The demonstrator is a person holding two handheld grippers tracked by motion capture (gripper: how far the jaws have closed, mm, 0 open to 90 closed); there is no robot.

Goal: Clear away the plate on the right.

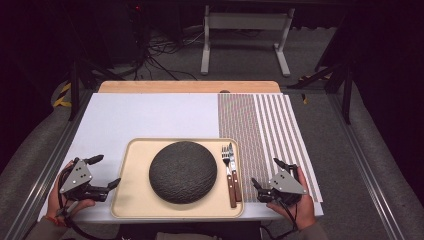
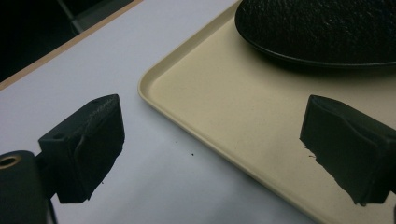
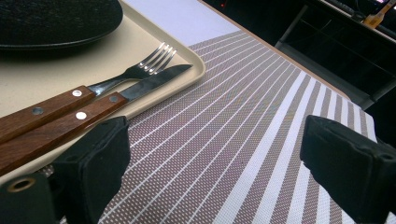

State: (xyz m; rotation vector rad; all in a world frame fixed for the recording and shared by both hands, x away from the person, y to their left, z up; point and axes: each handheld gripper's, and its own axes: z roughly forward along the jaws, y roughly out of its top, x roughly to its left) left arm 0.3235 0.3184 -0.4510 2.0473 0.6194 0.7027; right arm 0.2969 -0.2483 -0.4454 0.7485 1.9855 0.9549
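Fingers [image 1: 98, 171] of both grippers spread wide, holding nothing; tray [image 1: 134, 200] edge cuts off knife [image 3: 70, 128] and fork [image 3: 93, 86] handles.

A beige plastic tray [image 1: 135, 200] sits at the lower centre of the frame on the table [image 1: 150, 115]. A dark round textured plate [image 1: 183, 171] lies upside down in the tray's middle. A wooden-handled fork [image 1: 227, 172] and wooden-handled knife [image 1: 233, 175] lie side by side at its right edge. A striped woven placemat [image 1: 265, 130] lies right of the tray.
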